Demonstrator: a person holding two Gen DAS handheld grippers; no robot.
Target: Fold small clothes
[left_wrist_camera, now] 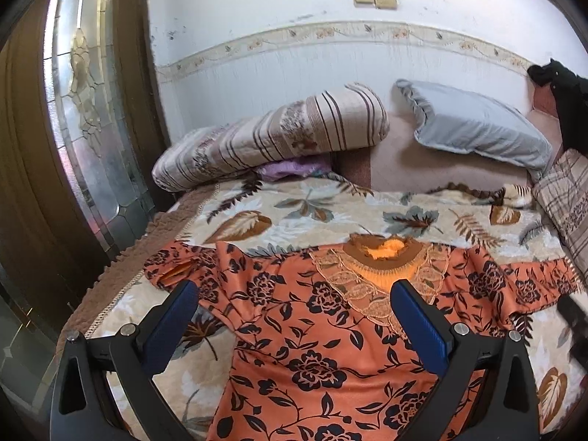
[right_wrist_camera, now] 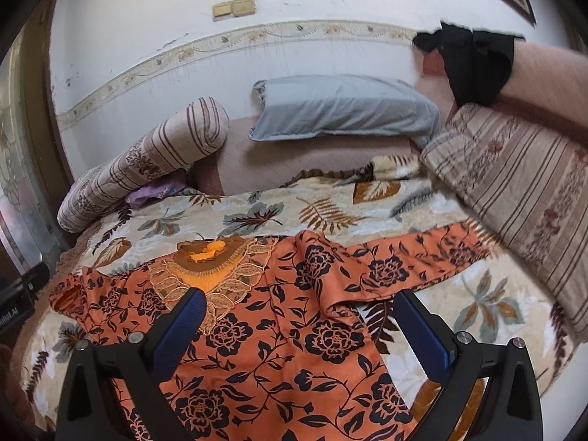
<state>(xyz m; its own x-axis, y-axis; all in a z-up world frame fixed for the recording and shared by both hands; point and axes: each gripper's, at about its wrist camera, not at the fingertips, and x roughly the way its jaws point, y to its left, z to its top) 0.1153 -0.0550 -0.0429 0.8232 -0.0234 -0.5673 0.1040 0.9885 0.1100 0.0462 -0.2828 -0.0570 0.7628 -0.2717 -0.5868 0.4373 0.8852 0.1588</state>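
Door [left_wrist_camera: 55,154] panels of patterned glass are standing at the far left, beside the bed [left_wrist_camera: 110,294]. Next to them a striped bolster [left_wrist_camera: 272,136] is leaning against the white wall [left_wrist_camera: 294,66], with a scrap of purple cloth [left_wrist_camera: 290,169] peeking out beneath it. Further right a grey pillow [left_wrist_camera: 474,125] is lying at the head of the bed, and a black cloth [right_wrist_camera: 474,62] is hanging over the pink headboard corner. A striped cushion [right_wrist_camera: 522,191] is resting along the right edge.

A leaf-patterned blanket [left_wrist_camera: 330,213] is covering the bed, and the orange floral blouse [left_wrist_camera: 312,330] is lying spread flat on it, face up, neckline with lace trim pointing toward the pillows. Its left sleeve is bunching near the blanket's left edge, while the right sleeve is stretching out toward the striped cushion.

The left hand-held gripper [left_wrist_camera: 294,312] is hovering over the blouse's left chest with its blue fingers [left_wrist_camera: 172,319] spread wide apart, gripping nothing. The right hand-held gripper [right_wrist_camera: 297,316] is hovering over the blouse's right side below the sleeve, its fingers [right_wrist_camera: 426,334] likewise splayed and empty, one over the lace collar and the other over the blanket just past the fabric's edge.
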